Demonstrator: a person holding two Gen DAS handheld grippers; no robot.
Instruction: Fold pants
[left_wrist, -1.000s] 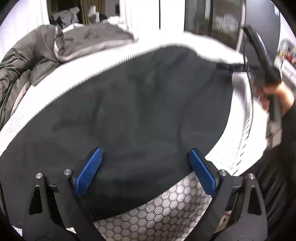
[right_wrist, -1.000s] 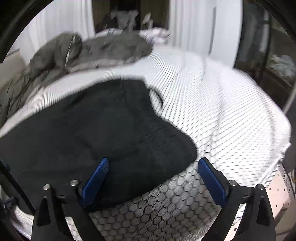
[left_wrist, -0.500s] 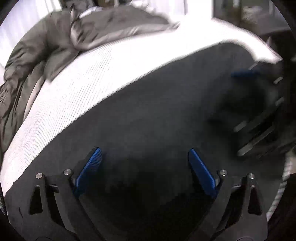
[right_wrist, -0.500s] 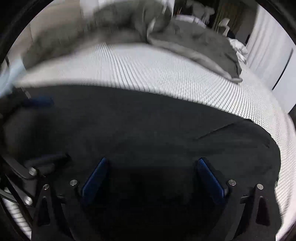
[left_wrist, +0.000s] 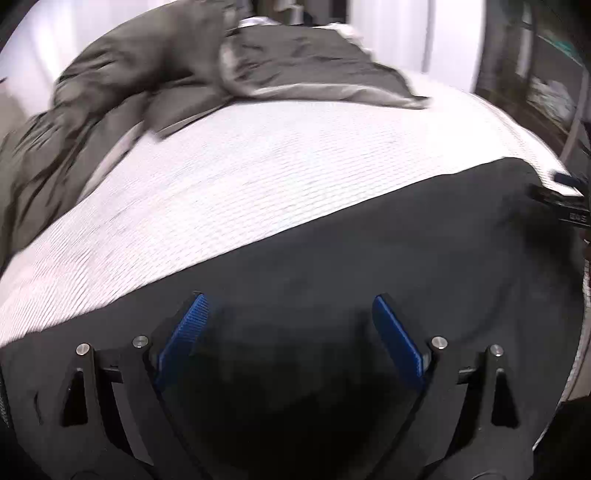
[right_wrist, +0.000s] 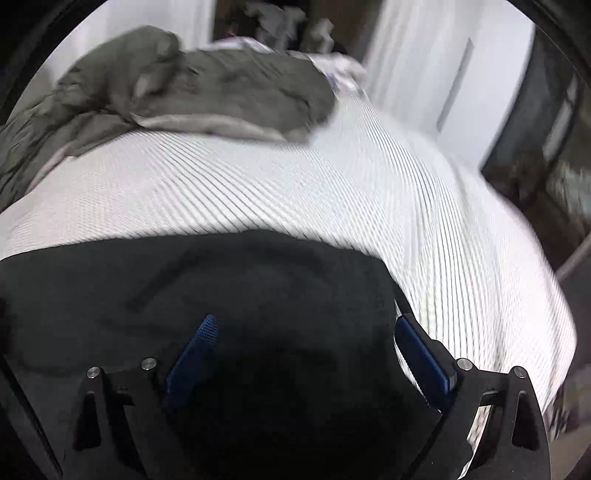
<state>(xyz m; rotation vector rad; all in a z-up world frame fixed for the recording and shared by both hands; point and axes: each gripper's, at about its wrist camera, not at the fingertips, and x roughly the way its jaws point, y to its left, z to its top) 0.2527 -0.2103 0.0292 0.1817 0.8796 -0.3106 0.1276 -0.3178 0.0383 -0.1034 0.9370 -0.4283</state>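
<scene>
Black pants (left_wrist: 369, 258) now folded flatter, right hand-held gripper (right_wrist: 303, 343) swung back — bedward

A: How many garments lie on the bed?
B: One pair of black fabric pants (left_wrist: 369, 258); one crumpled grey quilted duvet (left_wrist: 177, 74) lies behind.
A: And mattresses?
B: One white textured mattress (right_wrist: 295, 192).
A: Grippers?
B: Two black grippers, left (left_wrist: 288, 328) and right (right_wrist: 306, 347), each with two blue ribbed pads (left_wrist: 397, 339).

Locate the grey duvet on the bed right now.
In both wrist views the grey duvet lies bunched at the far left of the white mattress, well beyond the black pants.
</scene>
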